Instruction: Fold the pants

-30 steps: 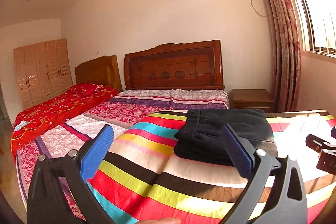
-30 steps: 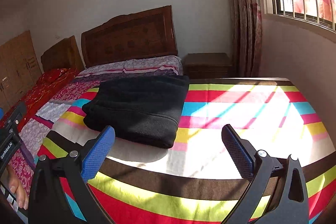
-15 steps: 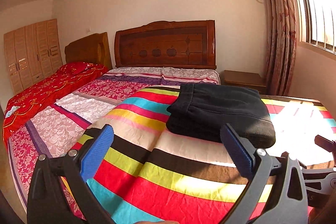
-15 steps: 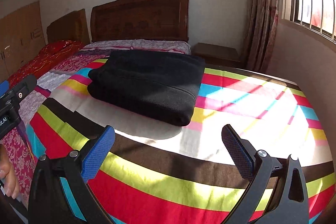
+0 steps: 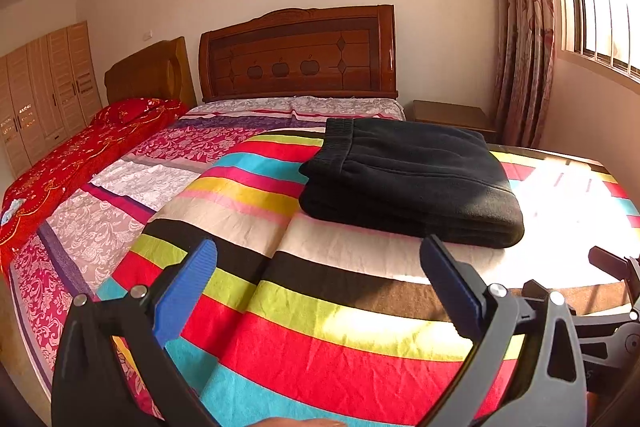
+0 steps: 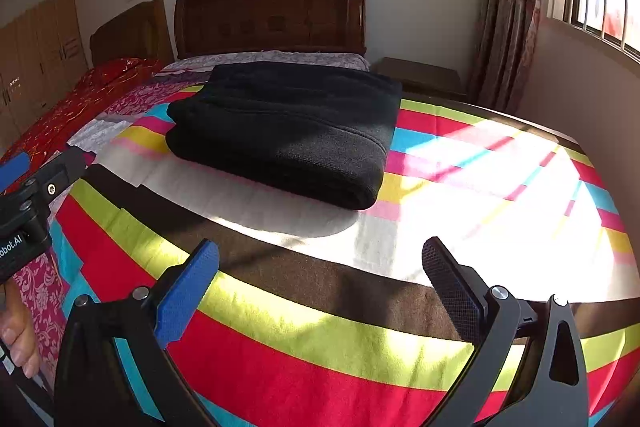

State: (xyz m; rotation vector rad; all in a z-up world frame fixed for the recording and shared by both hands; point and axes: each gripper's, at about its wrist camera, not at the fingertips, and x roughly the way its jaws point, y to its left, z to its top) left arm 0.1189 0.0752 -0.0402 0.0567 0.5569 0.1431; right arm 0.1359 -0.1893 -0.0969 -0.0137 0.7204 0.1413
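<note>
Black pants (image 5: pixel 408 179) lie folded in a thick rectangular stack on the striped blanket (image 5: pixel 320 307), waistband toward the headboard; the right wrist view shows the pants (image 6: pixel 288 131) too. My left gripper (image 5: pixel 318 279) hovers open above the blanket, short of the stack, nothing between its blue pads. My right gripper (image 6: pixel 320 279) is also open and empty, a little nearer than the pants and off their right front corner. Neither gripper touches the cloth.
A wooden headboard (image 5: pixel 298 55) and nightstand (image 5: pixel 448 113) stand behind the bed. A second bed with a red cover (image 5: pixel 68 163) lies at left, a wardrobe (image 5: pixel 44 91) beyond it. Curtains (image 5: pixel 524 27) and a window are at right. A hand (image 6: pixel 16 339) holds the left gripper.
Both grippers have tilted downward and moved closer over the blanket, so the pants look larger and nearer. The folded pants have not moved. Both stay open.
</note>
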